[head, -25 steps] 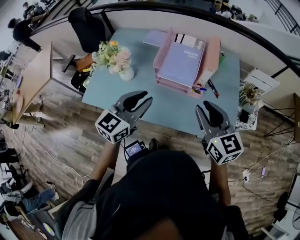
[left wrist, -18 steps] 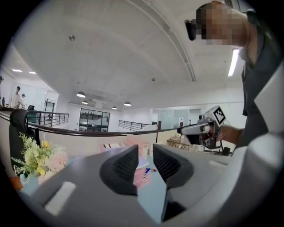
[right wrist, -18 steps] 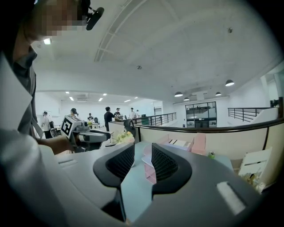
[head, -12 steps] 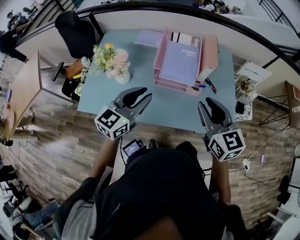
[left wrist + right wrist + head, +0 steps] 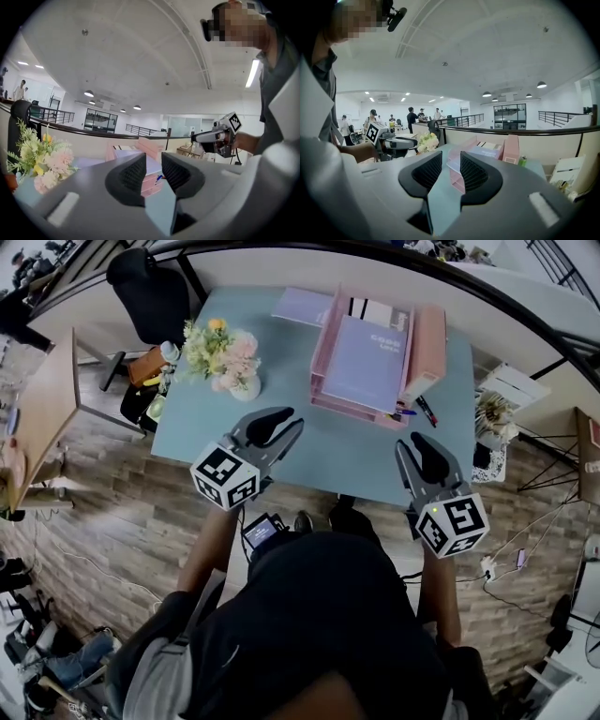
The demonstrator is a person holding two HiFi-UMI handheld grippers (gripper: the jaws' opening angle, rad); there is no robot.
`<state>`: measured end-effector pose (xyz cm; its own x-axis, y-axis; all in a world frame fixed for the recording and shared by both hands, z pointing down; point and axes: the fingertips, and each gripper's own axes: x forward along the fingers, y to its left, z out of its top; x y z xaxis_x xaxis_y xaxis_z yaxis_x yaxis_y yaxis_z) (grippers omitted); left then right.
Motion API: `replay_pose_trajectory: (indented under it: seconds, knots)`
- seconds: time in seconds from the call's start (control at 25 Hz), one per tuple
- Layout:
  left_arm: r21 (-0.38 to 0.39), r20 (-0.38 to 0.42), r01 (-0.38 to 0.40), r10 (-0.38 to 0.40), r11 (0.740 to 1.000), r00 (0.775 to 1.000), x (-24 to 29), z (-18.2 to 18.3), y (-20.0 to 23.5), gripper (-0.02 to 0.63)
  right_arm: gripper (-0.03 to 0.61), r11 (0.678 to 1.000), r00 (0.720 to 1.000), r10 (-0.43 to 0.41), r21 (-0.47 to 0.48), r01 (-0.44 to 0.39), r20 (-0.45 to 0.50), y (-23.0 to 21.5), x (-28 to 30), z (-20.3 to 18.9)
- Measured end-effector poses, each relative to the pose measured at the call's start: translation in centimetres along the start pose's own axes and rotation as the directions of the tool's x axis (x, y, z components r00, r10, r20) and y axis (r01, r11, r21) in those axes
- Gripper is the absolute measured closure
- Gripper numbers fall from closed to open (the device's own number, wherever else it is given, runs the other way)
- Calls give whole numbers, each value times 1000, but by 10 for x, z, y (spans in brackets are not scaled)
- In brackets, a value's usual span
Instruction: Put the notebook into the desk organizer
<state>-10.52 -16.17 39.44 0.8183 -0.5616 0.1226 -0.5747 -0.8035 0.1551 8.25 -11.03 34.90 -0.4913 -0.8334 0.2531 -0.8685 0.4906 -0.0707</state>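
A pink desk organizer (image 5: pixel 323 357) stands at the back of the blue-grey table (image 5: pixel 234 427). A lavender notebook (image 5: pixel 364 351) lies in its top tray. A second lavender notebook (image 5: pixel 302 306) lies flat on the table behind the organizer's left side. My left gripper (image 5: pixel 286 424) hovers over the table's near edge, open, with nothing between its jaws. My right gripper (image 5: pixel 419 448) hovers at the near right edge, also open and empty. In the left gripper view the organizer (image 5: pixel 140 154) shows beyond the left gripper (image 5: pixel 153 161). In the right gripper view it (image 5: pixel 464 164) shows beyond the right gripper (image 5: pixel 451 161).
A vase of flowers (image 5: pixel 225 357) stands on the table's left side. Pens (image 5: pixel 412 412) lie by the organizer's right front corner. A black chair (image 5: pixel 150 287) and a wooden desk (image 5: pixel 47 399) are to the left. A small white stand (image 5: pixel 497 432) is to the right.
The head view has shifted a little, so the table sits slightly differently in the picture. Both grippers stay at the table's near edge with their jaws as before.
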Motion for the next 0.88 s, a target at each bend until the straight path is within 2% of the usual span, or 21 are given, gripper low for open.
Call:
replay_pose_trajectory:
  seconds: [0.24,0.88]
  knots:
    - [-38,-52,-27,25,999,998,22,-15,19,454,477,999,999,34,30,-33,-20,-21,25,-6]
    - [-175,-153,-104,77,979,985,78,-71,63,454,476,986,987,89,153,-68,-134,-67,71,-65]
